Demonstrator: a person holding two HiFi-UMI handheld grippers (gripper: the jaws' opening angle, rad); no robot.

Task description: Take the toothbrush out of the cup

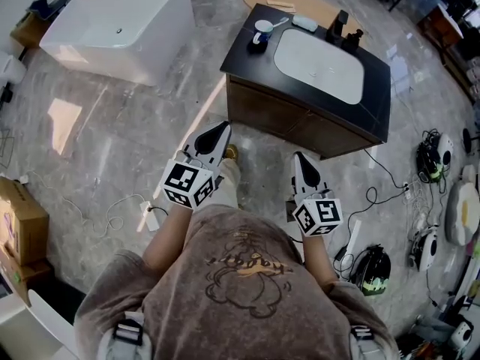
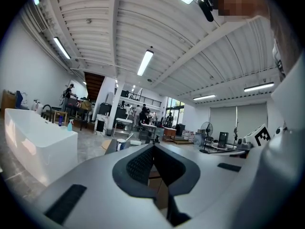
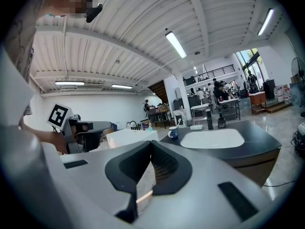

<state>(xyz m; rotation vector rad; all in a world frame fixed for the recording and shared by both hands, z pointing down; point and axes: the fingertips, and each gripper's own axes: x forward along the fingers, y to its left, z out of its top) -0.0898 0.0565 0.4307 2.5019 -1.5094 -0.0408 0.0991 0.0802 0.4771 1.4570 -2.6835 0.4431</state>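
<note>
head view looks steeply down — gripper views level, sharing the counter (image 1: 251,60)

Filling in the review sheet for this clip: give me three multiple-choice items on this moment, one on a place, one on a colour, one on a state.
1. Where does the cup with the toothbrush stand?
A. On the counter, at a corner left of the basin
B. On the floor
C. On the bathtub's rim

2. What colour is the counter?
A. White
B. Pale wood
C. Black

3. How do the left gripper and right gripper stand?
A. Both open
B. Both shut and empty
C. Left shut on the toothbrush

Answers:
1 A: the head view shows it on the counter's corner beside the basin.
2 C: the top is black around the white basin.
3 B: each gripper view shows the jaws meeting with nothing between them.
</note>
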